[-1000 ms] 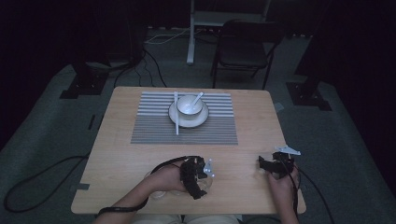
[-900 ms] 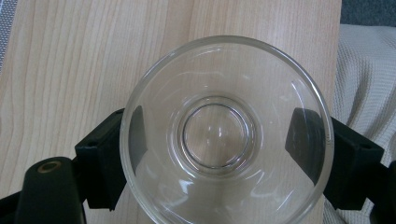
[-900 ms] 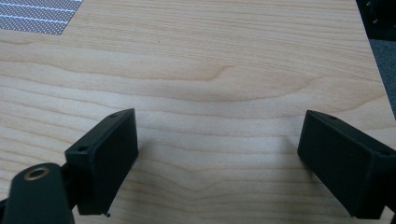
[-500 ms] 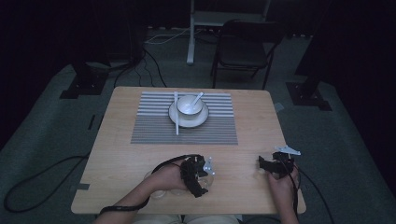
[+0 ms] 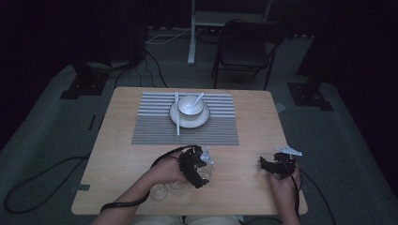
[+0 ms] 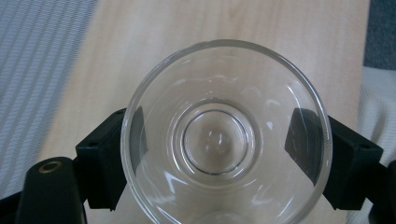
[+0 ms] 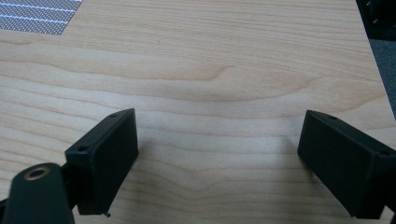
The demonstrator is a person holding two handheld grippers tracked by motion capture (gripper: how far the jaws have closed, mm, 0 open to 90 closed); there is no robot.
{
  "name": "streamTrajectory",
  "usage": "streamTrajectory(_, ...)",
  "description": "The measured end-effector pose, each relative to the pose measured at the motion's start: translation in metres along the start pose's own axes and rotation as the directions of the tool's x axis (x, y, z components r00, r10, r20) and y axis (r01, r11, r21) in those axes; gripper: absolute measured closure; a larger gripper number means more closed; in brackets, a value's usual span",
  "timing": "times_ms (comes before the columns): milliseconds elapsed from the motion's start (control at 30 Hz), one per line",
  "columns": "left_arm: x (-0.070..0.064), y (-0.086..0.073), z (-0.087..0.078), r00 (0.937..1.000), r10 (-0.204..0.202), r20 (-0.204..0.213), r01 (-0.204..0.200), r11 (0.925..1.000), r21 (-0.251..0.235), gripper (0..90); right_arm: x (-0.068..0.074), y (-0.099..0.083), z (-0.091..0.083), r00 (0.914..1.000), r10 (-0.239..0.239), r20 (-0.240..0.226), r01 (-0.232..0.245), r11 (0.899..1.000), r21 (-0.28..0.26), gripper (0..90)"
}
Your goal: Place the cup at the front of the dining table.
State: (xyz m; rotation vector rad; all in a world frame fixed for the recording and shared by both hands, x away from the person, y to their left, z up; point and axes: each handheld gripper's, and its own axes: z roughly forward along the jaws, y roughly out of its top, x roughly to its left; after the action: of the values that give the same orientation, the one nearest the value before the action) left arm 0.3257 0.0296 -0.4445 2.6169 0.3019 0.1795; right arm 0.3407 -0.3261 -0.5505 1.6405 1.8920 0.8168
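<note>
A clear drinking glass (image 6: 219,93) stands mouth-up between the two black jaws of my left gripper (image 6: 224,140), which press on its wall from both sides. From above, the left gripper (image 5: 193,165) sits near the table's front middle with the glass (image 5: 205,170) at its right side. My right gripper (image 5: 271,165) rests low over the front right of the table. In its own view the right gripper (image 7: 219,149) is open, with only bare wood between the jaws.
Two more clear glasses (image 5: 178,187) (image 5: 158,191) stand by the left hand near the front edge. A white bowl (image 5: 190,107) with a spoon sits on a saucer on the striped placemat (image 5: 155,133), chopsticks (image 5: 177,117) beside it. A chair (image 5: 244,47) stands beyond the wooden table (image 5: 117,140).
The left gripper with the glass has shifted slightly away from the front edge. The right gripper has stayed where it was.
</note>
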Motion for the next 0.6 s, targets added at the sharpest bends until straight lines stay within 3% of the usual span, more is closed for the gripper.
streamTrajectory(367,0.026,-0.009,-0.01,0.9961,-0.071,-0.051,0.071,0.9974,-0.005,17.9,0.0,0.0,0.0,1.0,0.001,0.0,-0.001,1.0,0.0,11.6)
streamTrajectory(600,0.043,-0.026,-0.02,0.9864,-0.134,-0.094,0.134,0.9909,-0.007,17.9,0.0,0.0,0.0,1.0,0.0,0.0,0.0,1.0,0.0,11.6)
